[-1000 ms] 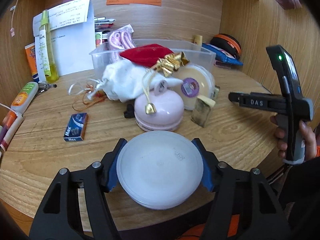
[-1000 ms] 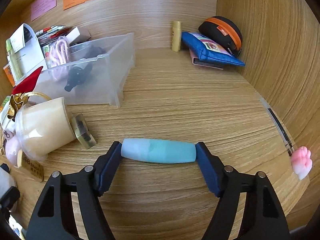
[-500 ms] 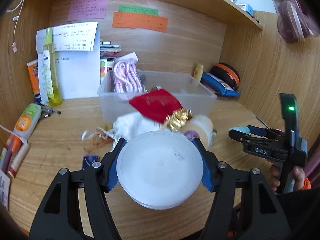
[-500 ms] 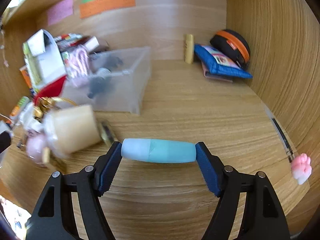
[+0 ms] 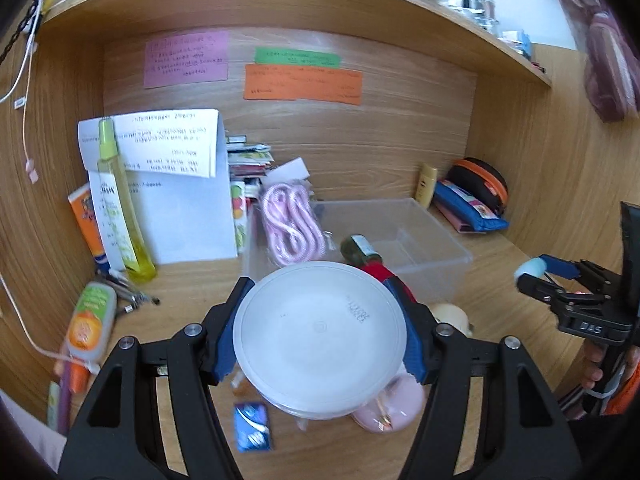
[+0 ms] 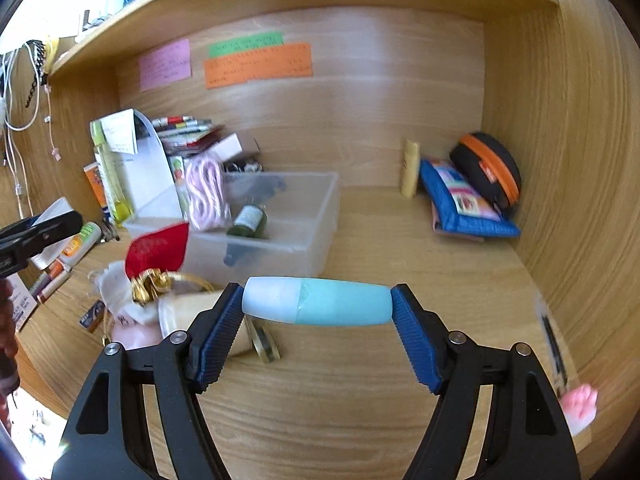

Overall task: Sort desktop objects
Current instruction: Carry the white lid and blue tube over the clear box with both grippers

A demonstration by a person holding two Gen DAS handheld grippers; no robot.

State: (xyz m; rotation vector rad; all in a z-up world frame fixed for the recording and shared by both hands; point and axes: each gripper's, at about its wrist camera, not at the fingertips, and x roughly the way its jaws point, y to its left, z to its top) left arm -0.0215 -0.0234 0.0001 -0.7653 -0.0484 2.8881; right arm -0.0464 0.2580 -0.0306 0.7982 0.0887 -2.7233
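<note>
My left gripper (image 5: pixel 320 336) is shut on a round white plastic tub (image 5: pixel 320 340), its lid facing the camera, held in the air above the desk clutter. My right gripper (image 6: pixel 318 306) is shut on a light-blue bottle (image 6: pixel 318 306) with a white cap, gripped end to end and lifted over the desk. The same bottle (image 5: pixel 530 268) shows in the right gripper (image 5: pixel 540 274) at the right edge of the left wrist view. A clear plastic bin (image 5: pixel 420 236) (image 6: pixel 288 224) stands further back, holding a pink cord (image 5: pixel 290 226) and a small dark bottle (image 6: pixel 250 220).
Below lie a red pouch (image 6: pixel 158 248), a white cloth bag (image 6: pixel 114 284), a pink round case (image 5: pixel 394 406), a cream jar (image 6: pixel 188 314) and a small blue box (image 5: pixel 252 426). A blue pouch (image 6: pixel 460 204) and black-orange case (image 6: pixel 490 168) sit back right. A yellow bottle (image 5: pixel 120 204) and papers stand left.
Both grippers have risen with their loads. The desk clutter has dropped lower in both views, and the back wall and shelf have come into sight. Neither grip has changed.
</note>
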